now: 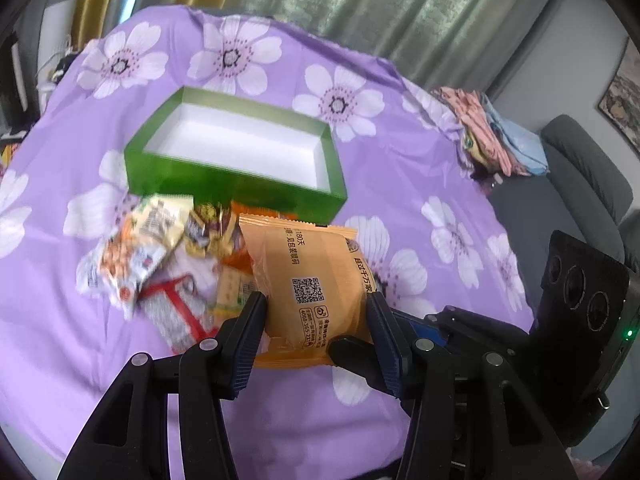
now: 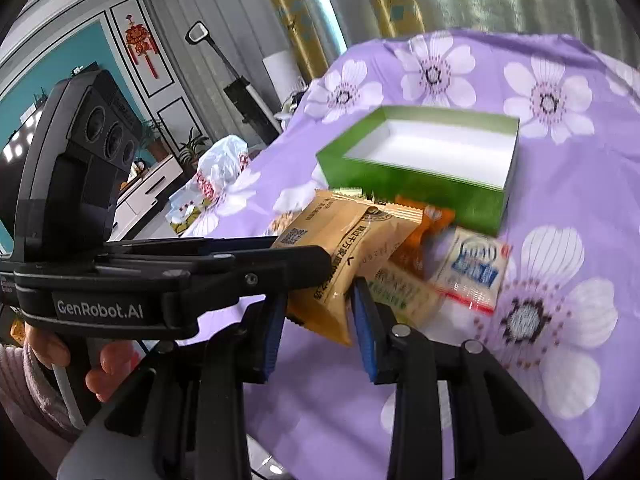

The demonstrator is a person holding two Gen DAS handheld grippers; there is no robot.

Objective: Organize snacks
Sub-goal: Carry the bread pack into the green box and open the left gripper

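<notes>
While the left wrist view looks down the left gripper (image 1: 316,300), its jaws are narrowed onto the sides of an orange snack packet (image 1: 310,280), lifted at 6 o'clock from the green box (image 1: 224,184); loose packets (image 1: 160,256) lie at 9 o'clock. In the right wrist view the right gripper (image 2: 318,312) pinches the same packet's lower corner (image 2: 332,308). It looks light, crinkly and slippery, so gripping the flat seam edge seems safest on this cloth-covered surface (image 2: 560,260)
</notes>
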